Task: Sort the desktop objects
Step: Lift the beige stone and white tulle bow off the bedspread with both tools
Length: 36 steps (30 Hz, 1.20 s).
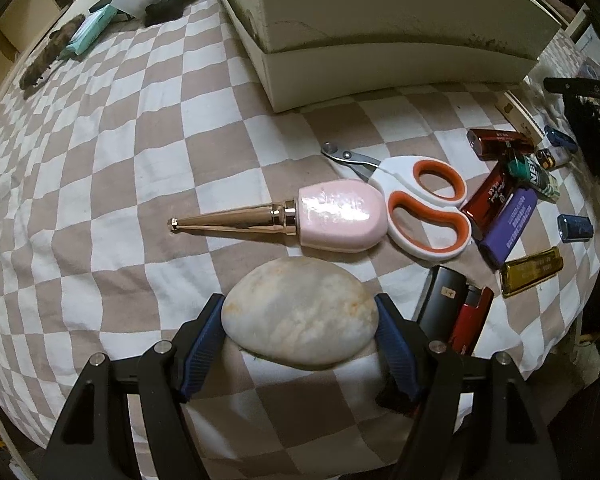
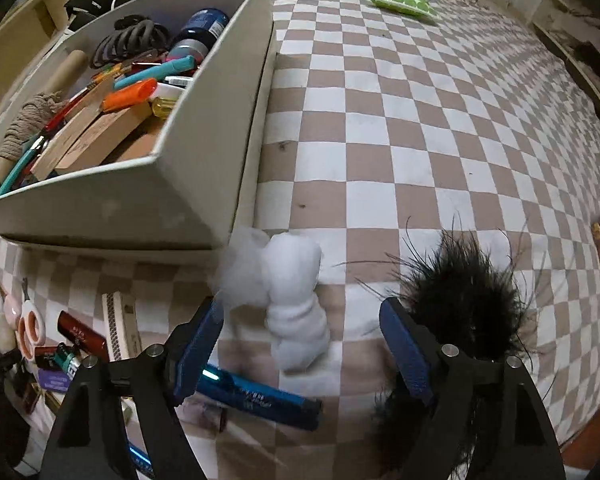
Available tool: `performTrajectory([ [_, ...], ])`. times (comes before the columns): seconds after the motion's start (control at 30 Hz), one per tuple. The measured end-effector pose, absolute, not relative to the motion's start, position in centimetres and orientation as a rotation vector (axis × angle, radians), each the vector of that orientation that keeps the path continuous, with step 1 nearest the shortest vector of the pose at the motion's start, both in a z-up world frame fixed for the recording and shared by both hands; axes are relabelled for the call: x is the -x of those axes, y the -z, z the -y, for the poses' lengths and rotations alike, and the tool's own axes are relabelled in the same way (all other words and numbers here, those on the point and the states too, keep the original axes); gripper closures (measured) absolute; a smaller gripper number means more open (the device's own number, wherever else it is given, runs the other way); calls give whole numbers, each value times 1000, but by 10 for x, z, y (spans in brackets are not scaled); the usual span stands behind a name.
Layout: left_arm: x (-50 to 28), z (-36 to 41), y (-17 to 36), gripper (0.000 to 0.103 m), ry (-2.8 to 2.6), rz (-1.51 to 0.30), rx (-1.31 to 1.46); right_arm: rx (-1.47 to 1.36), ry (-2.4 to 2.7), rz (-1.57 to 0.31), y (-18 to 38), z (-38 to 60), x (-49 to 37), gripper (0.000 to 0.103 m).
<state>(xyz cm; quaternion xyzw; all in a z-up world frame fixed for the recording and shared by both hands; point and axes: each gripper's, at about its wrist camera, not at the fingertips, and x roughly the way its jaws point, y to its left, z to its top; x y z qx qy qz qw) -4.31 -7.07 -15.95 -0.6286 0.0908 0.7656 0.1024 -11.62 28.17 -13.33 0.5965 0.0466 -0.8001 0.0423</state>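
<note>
The left gripper (image 1: 300,320) pinches a pale smooth stone (image 1: 300,312) between its blue pads, held over the checkered cloth (image 1: 120,160). Just beyond it lie a pink bottle with a gold pointed cap (image 1: 332,220) and orange-handled scissors (image 1: 424,204), with lighters (image 1: 496,204) to the right. The right gripper (image 2: 302,336) is spread, gripping nothing; a white cotton wad (image 2: 292,300) lies between its fingers, black feathery fluff (image 2: 460,296) by the right one. A full white box (image 2: 180,152) sits far left.
</note>
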Motion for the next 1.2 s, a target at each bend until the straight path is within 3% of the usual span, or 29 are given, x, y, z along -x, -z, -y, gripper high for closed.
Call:
performTrajectory([
  [0.03, 44, 72, 159, 30, -2259, -264, 1856, -1834, 2435, -137, 135, -282, 117, 39],
  [0.17, 48, 76, 156, 30, -2256, -239, 1856, -1870, 2397, -102, 142, -286, 117, 61],
  [0.2, 50, 78, 155, 30, -2256, -227, 1856, -1875, 2394, -95, 143, -287, 116, 71],
  [0.83, 56, 105, 132, 30, -2278, -23, 1824, -1688, 2382, 338, 87, -330, 91, 72],
  [1.2, 25, 69, 93, 30, -2391, 90, 1677, -1515, 2393, 510, 39, -336, 93, 72],
])
